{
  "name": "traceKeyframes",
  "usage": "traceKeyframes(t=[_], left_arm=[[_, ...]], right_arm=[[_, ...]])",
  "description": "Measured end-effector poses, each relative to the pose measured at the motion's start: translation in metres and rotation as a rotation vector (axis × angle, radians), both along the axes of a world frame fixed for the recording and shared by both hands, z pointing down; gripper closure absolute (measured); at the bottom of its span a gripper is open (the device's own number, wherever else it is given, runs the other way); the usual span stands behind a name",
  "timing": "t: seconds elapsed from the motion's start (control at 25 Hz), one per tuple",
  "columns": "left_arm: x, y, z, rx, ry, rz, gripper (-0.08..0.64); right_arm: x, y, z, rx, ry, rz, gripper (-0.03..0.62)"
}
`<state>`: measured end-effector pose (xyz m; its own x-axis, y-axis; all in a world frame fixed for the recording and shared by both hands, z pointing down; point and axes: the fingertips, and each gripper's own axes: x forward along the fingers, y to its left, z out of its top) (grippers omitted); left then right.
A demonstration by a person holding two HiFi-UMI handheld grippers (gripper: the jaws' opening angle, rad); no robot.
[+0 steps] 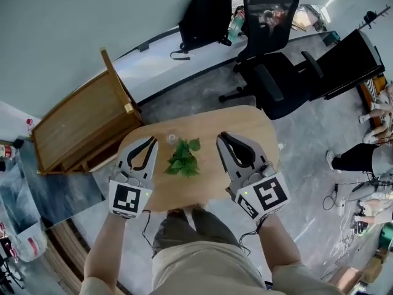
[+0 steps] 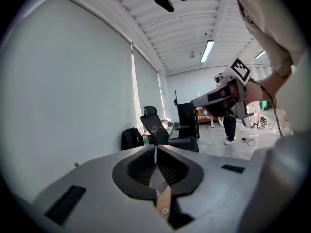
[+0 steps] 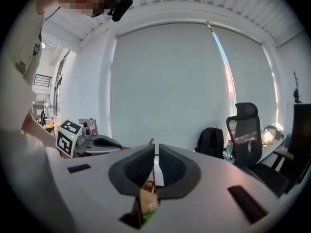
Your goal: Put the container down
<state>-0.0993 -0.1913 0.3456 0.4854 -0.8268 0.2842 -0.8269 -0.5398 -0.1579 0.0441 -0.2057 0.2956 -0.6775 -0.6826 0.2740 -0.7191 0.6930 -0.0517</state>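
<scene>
The left gripper (image 1: pixel 151 142) hangs above the round pale-wood table (image 1: pixel 245 125), its jaws pressed together on nothing. Between it and the right gripper (image 1: pixel 223 138), which is closed to a slit and just as empty, the small clear container of green leafy sprigs (image 1: pixel 182 158) stands on the tabletop. I'd say it has already been set down. It looks top-heavy, so a careless sweep from either gripper could tip it. The slatted wooden crate (image 1: pixel 80 131), black backpack (image 1: pixel 206 17) and black office chair (image 1: pixel 273 48) all stand clear of the table.
</scene>
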Motion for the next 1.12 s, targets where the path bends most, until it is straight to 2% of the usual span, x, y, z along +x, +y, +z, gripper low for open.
traceKeyframes(t=[0.4,0.76,1.0,1.12], left_arm=[[0.017,0.043,-0.094,0.048,0.045,0.024,0.541],[0.020,0.081,-0.131,0.052,0.054,0.021,0.541],[0.016,0.102,-0.148,0.035,0.077,-0.009,0.541],[0.012,0.110,-0.151,0.036,0.065,-0.019,0.541]], right_arm=[[0.011,0.037,-0.083,0.069,-0.052,0.009,0.586],[0.006,0.080,-0.107,0.063,-0.029,-0.047,0.589],[0.005,0.094,-0.128,0.107,-0.012,-0.071,0.591],[0.006,0.096,-0.140,0.128,-0.012,-0.077,0.591]])
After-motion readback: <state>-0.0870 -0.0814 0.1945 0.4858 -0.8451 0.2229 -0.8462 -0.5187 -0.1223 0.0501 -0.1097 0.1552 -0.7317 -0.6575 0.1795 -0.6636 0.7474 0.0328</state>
